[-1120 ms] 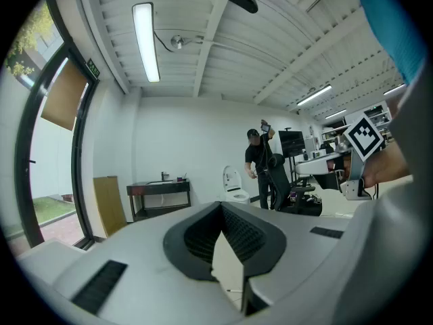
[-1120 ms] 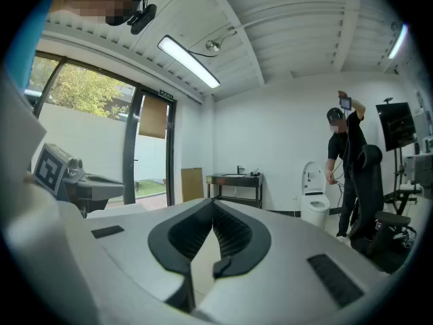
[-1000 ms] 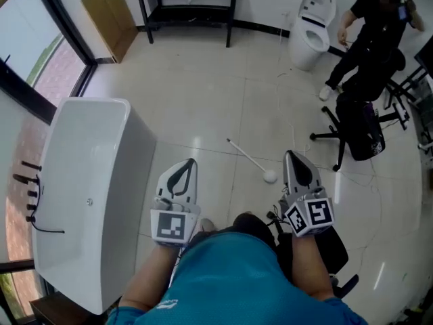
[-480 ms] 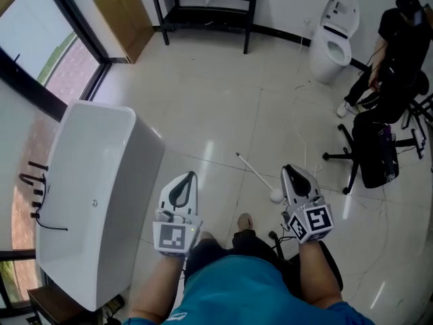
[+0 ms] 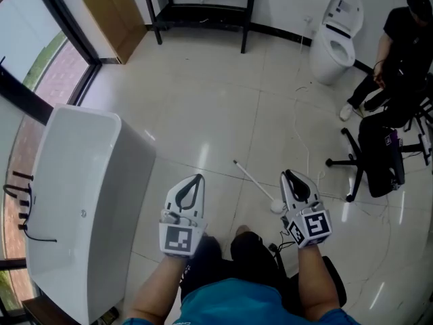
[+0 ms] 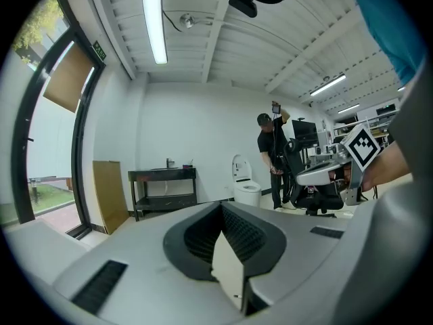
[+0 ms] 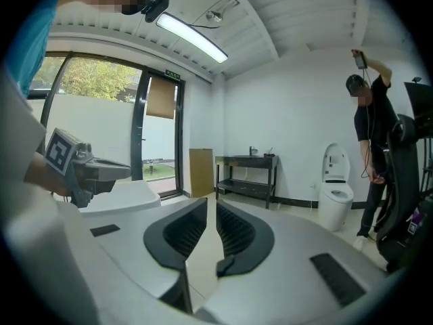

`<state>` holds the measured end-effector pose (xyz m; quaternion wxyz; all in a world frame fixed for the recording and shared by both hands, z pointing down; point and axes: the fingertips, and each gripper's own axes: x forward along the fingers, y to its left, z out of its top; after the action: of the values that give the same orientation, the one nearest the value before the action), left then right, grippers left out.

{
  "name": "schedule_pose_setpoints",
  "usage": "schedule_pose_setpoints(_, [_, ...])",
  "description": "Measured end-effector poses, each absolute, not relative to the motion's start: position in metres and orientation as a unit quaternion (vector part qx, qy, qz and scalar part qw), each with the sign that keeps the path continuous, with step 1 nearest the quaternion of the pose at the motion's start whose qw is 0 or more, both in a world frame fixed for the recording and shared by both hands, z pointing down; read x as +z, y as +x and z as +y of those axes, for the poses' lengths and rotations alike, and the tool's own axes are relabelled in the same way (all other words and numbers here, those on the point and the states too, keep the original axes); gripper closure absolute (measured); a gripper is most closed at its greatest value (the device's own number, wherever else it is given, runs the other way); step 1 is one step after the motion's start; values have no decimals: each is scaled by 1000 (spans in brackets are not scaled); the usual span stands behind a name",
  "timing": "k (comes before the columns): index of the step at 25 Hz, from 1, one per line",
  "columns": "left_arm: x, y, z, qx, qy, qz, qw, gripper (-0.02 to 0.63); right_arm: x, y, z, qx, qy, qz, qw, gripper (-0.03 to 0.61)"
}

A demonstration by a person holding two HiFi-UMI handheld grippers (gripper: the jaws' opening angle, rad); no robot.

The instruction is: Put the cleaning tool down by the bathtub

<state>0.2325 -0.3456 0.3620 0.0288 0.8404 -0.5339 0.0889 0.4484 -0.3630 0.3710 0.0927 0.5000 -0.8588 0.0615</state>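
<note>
Tool [image 5: 252, 179] is gripped by neither gripper. Right gripper [image 5: 289, 176]: jaws have just been opening; in the right gripper view [image 7: 212, 208] a narrow gap is seen between the pads, with nothing in it. Left gripper [image 5: 197, 180]: jaws are seen together and empty in the left gripper view [image 6: 221, 210].

The tool is found lying flat on the floor [image 5: 203, 100], released, its round head just beside the right gripper's tip and its stick angled away toward the far wall. The bathtub [image 5: 95, 181] stands to the left, with the left gripper and bare tile between it and the tool.

Judgement: set-down is taken as done. Placement is loosely "by" the tub, not against it. Nothing further appears to be required beyond clearing the grippers.
</note>
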Motion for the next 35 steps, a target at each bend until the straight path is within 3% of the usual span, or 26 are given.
schedule_pose_setpoints(16, [662, 273, -412, 94, 849, -517, 48, 620, 703, 472, -418, 114, 485, -854, 149, 499])
schedule_pose_setpoints(28, [875, 288, -472, 106, 859, -497, 57, 620, 977, 474, -464, 137, 446, -849, 247, 454])
schedule_pose_setpoints(35, [950, 289, -480, 122, 858, -493, 81, 620, 1136, 492, -463, 160, 408, -827, 353, 427])
